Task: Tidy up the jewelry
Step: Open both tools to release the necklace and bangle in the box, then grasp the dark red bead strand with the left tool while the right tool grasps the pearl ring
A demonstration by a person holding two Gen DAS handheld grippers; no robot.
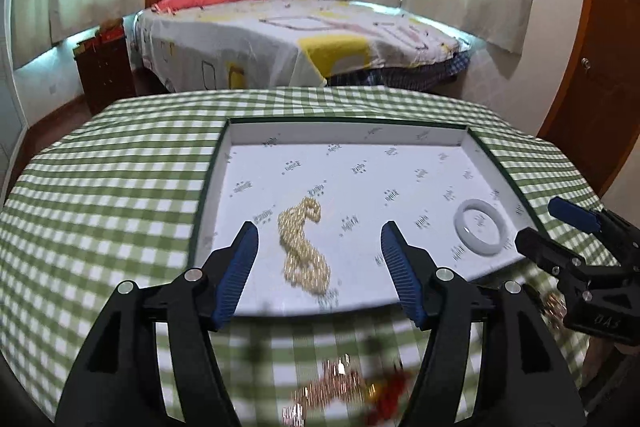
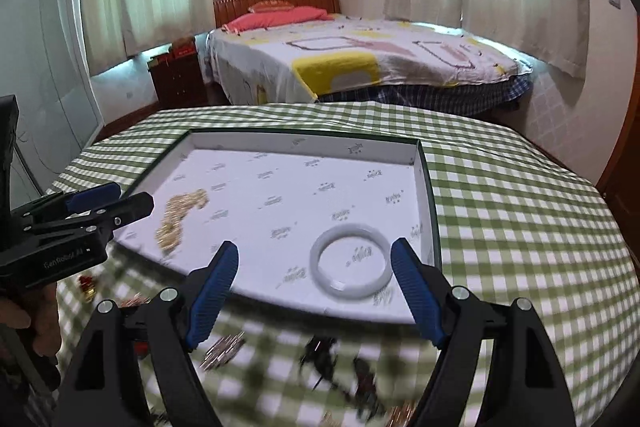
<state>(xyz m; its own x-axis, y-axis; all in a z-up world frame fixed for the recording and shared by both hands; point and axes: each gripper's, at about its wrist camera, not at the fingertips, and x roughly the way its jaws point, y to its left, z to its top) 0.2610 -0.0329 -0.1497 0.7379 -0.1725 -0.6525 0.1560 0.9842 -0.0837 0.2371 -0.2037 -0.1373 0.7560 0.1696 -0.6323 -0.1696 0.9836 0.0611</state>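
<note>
A bed (image 1: 304, 39) filled the room beyond the table (image 1: 100, 187) with its green checked cloth. On it I saw a shallow white tray (image 1: 352, 131), walled on all sides, with bare cloth around it. Inside lay a gold chain (image 1: 304, 247), its long axis running near to far, and well apart a white bangle (image 2: 350, 259), lying flat. More jewelry (image 1: 344, 387) lay blurred before the tray. My left gripper (image 1: 320, 255) and right gripper (image 2: 314, 265) hovered spread wide, holding nothing.

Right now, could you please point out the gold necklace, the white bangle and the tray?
gold necklace (image 1: 305, 247): left wrist view, middle of the heap.
white bangle (image 2: 349, 264): right wrist view, left band.
tray (image 1: 344, 131): left wrist view, far wall.
</note>
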